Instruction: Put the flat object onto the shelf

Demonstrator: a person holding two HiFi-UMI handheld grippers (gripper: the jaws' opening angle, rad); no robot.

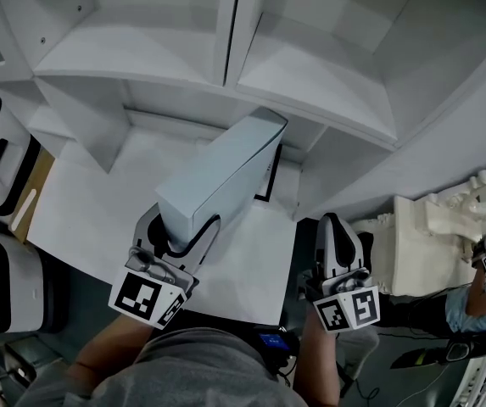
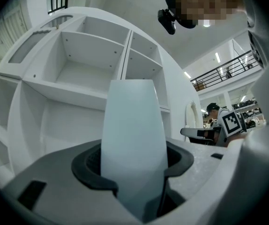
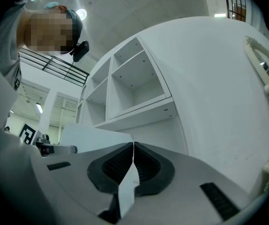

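White shelf unit [image 1: 310, 91] ahead. Flat box [image 1: 221, 172] on edge, clamped between left tool [image 1: 183, 231] jaws, far end just before lower bay. Right tool [image 1: 336, 227] pinched shut, empty, alongside. Likely carrying step; next: level push into bay, then release.
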